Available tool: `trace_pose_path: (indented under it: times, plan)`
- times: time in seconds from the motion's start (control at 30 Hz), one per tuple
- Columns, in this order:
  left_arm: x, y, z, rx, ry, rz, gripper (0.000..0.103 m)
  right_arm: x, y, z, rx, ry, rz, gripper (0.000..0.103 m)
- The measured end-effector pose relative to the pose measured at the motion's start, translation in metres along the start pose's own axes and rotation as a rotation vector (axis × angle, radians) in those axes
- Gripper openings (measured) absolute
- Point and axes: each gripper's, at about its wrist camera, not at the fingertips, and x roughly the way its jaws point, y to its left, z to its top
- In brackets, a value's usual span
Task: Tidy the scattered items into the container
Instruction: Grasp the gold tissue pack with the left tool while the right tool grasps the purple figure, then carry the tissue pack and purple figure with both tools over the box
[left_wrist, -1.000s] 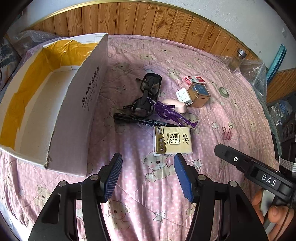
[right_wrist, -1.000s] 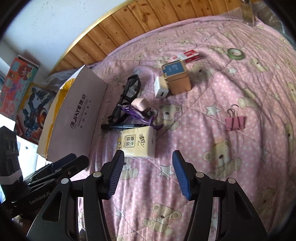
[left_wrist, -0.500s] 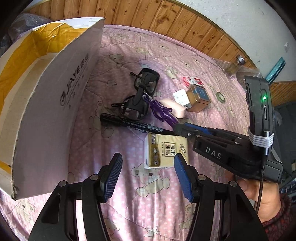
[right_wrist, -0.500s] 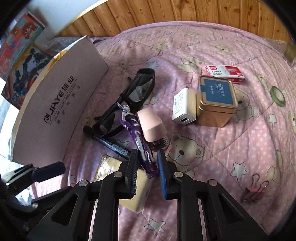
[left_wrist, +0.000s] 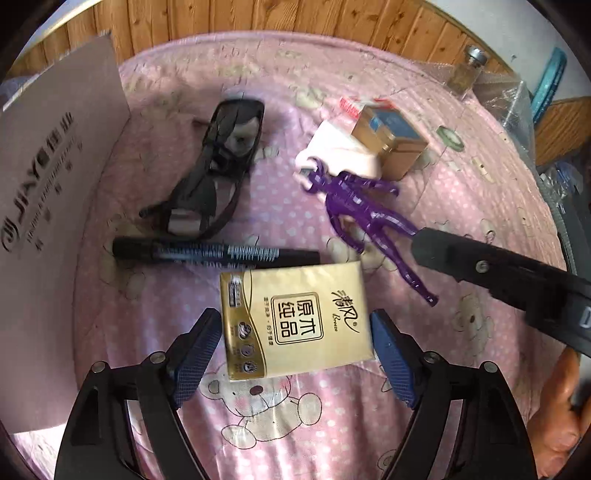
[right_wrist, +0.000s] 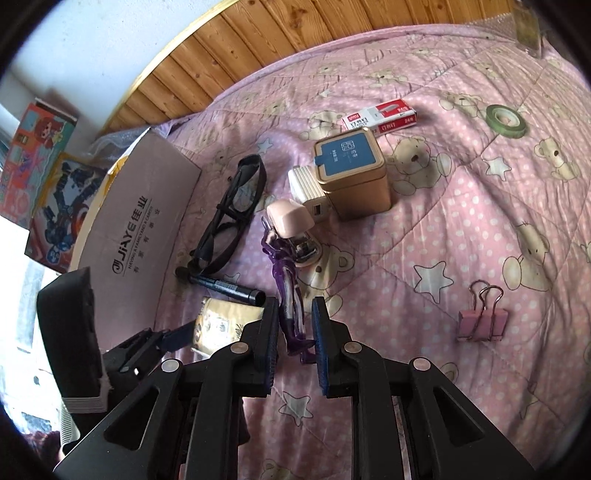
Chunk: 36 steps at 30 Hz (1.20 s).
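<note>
A gold tissue pack (left_wrist: 295, 321) lies on the pink bedspread between the fingers of my left gripper (left_wrist: 295, 350), which is open with a pad on each side of it. My right gripper (right_wrist: 295, 343) is shut on the legs of a purple toy figure (right_wrist: 285, 269), whose head lies by a pink stapler (right_wrist: 291, 221). The figure (left_wrist: 362, 210) shows blurred in the left wrist view. The cardboard box (left_wrist: 55, 221) stands at the left; only its outer wall shows.
Black glasses (left_wrist: 221, 166) and a black marker (left_wrist: 214, 253) lie beside the box. A gold tin (right_wrist: 351, 173), white charger (right_wrist: 306, 184), staple box (right_wrist: 380, 114), tape roll (right_wrist: 506, 120) and pink binder clip (right_wrist: 480, 321) lie on the bedspread. A glass bottle (left_wrist: 467, 70) stands far right.
My left gripper has come down around the tissue pack. The right gripper moved in from the side, narrowed, and now holds the purple figure's legs.
</note>
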Motion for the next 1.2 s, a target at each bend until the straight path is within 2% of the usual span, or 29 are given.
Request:
trace_pose_path:
  times: [0.13, 0.4, 0.8, 1.2]
  plan:
    - [-0.005, 0.01, 0.0, -0.025, -0.005, -0.034, 0.073, -0.008, -0.003, -0.005, 0.043, 0.0, 0.084, 0.008]
    - [-0.024, 0.017, -0.008, -0.052, -0.018, -0.054, 0.072, -0.032, -0.002, -0.016, 0.041, -0.034, 0.058, 0.007]
    - [-0.07, 0.006, -0.015, -0.037, -0.09, -0.087, 0.071, -0.07, 0.015, -0.04, 0.018, -0.09, 0.047, 0.007]
    - [-0.123, 0.005, -0.019, -0.017, -0.178, -0.055, 0.071, -0.091, 0.045, -0.053, -0.03, -0.118, 0.037, 0.007]
